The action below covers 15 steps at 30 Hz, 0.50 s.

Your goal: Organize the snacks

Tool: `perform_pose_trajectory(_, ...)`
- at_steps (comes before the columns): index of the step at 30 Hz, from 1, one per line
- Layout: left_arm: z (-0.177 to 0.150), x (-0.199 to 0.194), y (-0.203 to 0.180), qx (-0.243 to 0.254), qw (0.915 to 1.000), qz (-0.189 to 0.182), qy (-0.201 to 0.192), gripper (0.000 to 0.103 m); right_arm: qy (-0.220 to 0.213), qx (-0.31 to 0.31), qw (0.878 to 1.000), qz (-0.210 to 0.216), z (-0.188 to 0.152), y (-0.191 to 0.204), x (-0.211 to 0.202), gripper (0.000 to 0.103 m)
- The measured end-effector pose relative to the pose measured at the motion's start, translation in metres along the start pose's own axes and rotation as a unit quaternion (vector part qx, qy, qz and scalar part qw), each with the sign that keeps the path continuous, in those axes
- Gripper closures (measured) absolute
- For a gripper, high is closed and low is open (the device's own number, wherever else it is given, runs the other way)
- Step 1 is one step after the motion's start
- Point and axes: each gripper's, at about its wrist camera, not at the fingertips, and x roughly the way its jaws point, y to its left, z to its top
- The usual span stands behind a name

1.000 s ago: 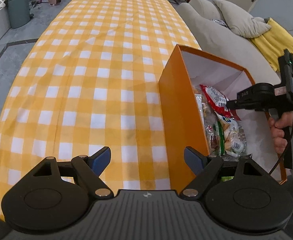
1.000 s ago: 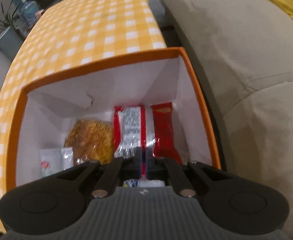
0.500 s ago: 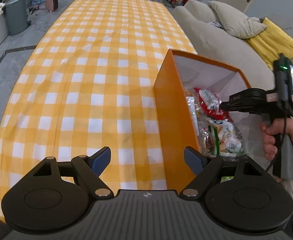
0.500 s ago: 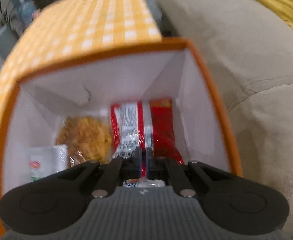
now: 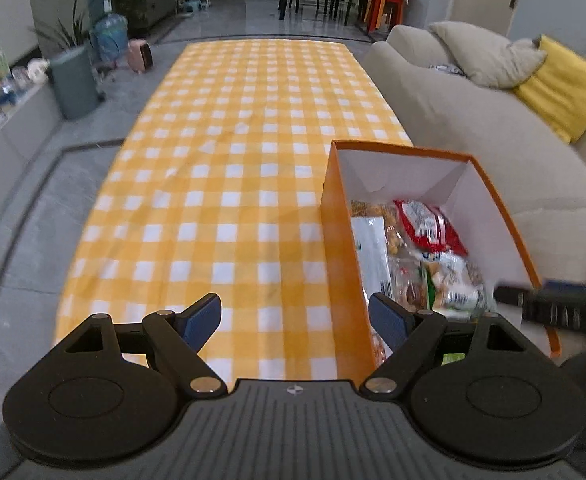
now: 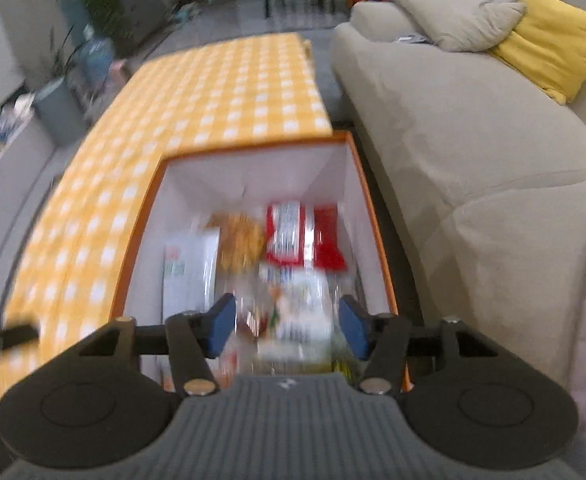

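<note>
Now that the right gripper (image 6: 287, 326) has let go, its jaws are opening over the box (image 6: 373, 216) with nothing between them, where a second ago they were pinched together down among the packets. Both hands look to have drawn up and back since then: the box sits lower and smaller in both views, and the far room has come into sight. I take that to mean the last snack is dropped in and the packing is about done.

The snacks (image 5: 425, 248) lie in a loose heap on the box floor: a red packet (image 6: 287, 232), a golden one (image 6: 239, 240), a white one (image 6: 185, 264), and clear wrappers nearest the camera, too blurred to name. None stands above the rim.

The left gripper (image 5: 295, 318) hangs with its jaws wide apart and empty, as before, straddling the box's near left wall from above.

The box stands at the cloth's (image 5: 233, 184) near right corner, its right wall close to the table edge. Just beyond is a narrow gap, then the sofa (image 6: 473, 140), so there is little room on that side. To the left the cloth runs long and bare, which gives plenty of free space for either hand. Nothing stands over the box.
</note>
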Motion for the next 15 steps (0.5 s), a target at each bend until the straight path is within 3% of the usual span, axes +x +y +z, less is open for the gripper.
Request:
perform_pose_trajectory(4,-0.017,-0.011,-0.018,0.008,0.9994,-0.017,0.028,0.003,0.046,-0.001,0.999,0.003,-0.038,-0.003,-0.020,0.028)
perform_pose_trajectory(6,-0.028,-0.016,-0.027,0.016,0.9984,-0.027,0.047,0.003,0.071,0.003,0.997,-0.006,-0.055,-0.005,-0.027,0.019)
perform_pose_trajectory(9,-0.042,-0.021,-0.043,0.028,0.9970,-0.023,0.068,0.003,0.096,0.001,0.995,0.006,-0.082,-0.005,-0.040,0.010)
perform_pose_trajectory(12,-0.052,-0.025,-0.060,0.044,0.9947,-0.030,0.088,0.006,0.127,0.002,0.992,0.021,-0.100,-0.002,-0.046,0.010)
perform_pose_trajectory(15,-0.057,-0.028,-0.070,0.050,0.9935,-0.026,0.099,0.006,0.128,-0.007,0.992,0.001,-0.107,0.002,-0.054,0.009)
